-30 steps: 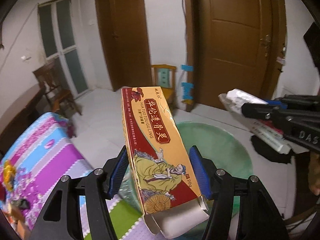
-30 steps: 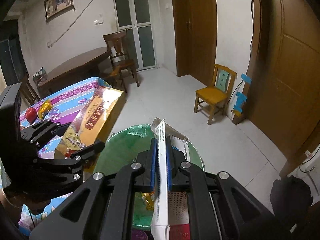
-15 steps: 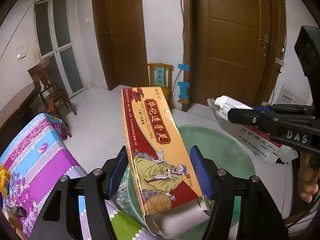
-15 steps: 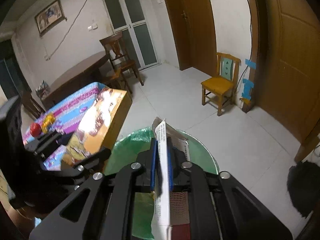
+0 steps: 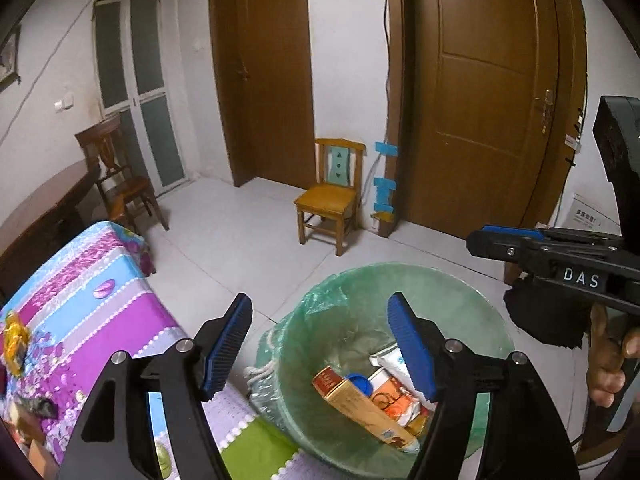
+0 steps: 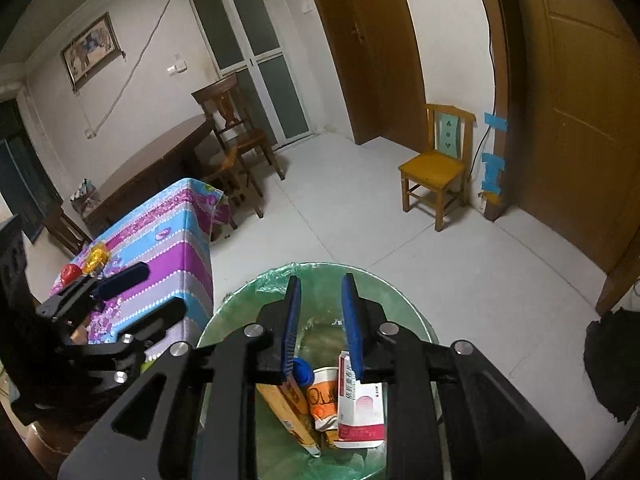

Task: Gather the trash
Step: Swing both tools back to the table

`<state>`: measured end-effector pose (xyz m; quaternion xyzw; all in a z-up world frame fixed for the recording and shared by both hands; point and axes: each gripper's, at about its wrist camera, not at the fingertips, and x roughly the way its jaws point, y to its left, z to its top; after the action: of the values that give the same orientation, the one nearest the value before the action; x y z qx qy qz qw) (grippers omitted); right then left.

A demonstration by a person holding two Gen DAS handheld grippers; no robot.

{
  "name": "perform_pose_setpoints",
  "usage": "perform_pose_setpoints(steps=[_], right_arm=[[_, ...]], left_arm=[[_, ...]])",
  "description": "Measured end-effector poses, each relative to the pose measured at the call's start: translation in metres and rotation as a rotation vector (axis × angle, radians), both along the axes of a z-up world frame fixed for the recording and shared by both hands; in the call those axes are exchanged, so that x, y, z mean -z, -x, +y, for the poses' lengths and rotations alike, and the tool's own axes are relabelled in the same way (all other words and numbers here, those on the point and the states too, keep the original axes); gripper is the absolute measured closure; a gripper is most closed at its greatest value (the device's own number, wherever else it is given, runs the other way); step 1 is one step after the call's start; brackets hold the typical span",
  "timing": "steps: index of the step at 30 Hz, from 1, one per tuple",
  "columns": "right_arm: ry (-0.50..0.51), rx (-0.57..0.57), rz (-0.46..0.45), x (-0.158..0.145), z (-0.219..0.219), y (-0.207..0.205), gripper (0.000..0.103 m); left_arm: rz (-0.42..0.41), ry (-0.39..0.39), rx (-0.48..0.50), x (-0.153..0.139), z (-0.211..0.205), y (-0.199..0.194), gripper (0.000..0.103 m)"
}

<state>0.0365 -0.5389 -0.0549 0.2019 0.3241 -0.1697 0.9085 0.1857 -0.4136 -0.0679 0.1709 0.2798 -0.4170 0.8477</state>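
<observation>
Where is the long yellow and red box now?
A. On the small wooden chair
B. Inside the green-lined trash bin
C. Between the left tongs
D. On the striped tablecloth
B: the yellow and red box lies inside the trash bin among other trash, below the left tongs, which have nothing between them.
</observation>
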Motion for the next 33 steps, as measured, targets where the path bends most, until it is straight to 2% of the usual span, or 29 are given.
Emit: perform_pose_setpoints(steps=[4, 8, 12, 17, 22, 25, 27, 29, 33], right_arm=[[0.062, 0.004, -0.024, -0.006, 0.015, 0.004, 0.083], [0.136, 0.021, -0.093, -0.015, 0.038, 0.01, 0.083], [0.208, 0.028, -0.171, -0.022, 0.067, 0.015, 0.083], [0.263, -0.013, -0.226, -0.019, 0.109, 0.009, 0.083], [0.242, -0.159, -0.216, -0.006, 0.159, -0.01, 0.083], [0.242, -0.308, -0.194, 0.003, 0.203, -0.024, 0.082], [0.242, -0.425, -0.179, 0.005, 0.236, -0.033, 0.076], [0.233, -0.544, -0.171, 0.007, 0.267, -0.04, 0.065], [0.207, -0.81, -0.151, 0.009, 0.336, -0.057, 0.049]], left_arm=[[-0.03, 0.016, -0.057, -0.003, 0.028, 0.008, 0.031], [-0.032, 0.033, -0.152, -0.005, 0.066, 0.01, 0.031], [-0.087, 0.033, -0.239, -0.008, 0.114, 0.02, 0.029], [-0.09, 0.061, -0.345, -0.012, 0.185, 0.028, 0.027], [-0.006, 0.092, -0.437, -0.021, 0.28, 0.01, 0.026], [0.017, 0.094, -0.491, -0.026, 0.341, -0.005, 0.025], [0.019, 0.082, -0.52, -0.029, 0.379, -0.016, 0.025], [0.019, 0.071, -0.536, -0.032, 0.413, -0.028, 0.025], [0.086, 0.052, -0.497, -0.027, 0.47, -0.07, 0.025]])
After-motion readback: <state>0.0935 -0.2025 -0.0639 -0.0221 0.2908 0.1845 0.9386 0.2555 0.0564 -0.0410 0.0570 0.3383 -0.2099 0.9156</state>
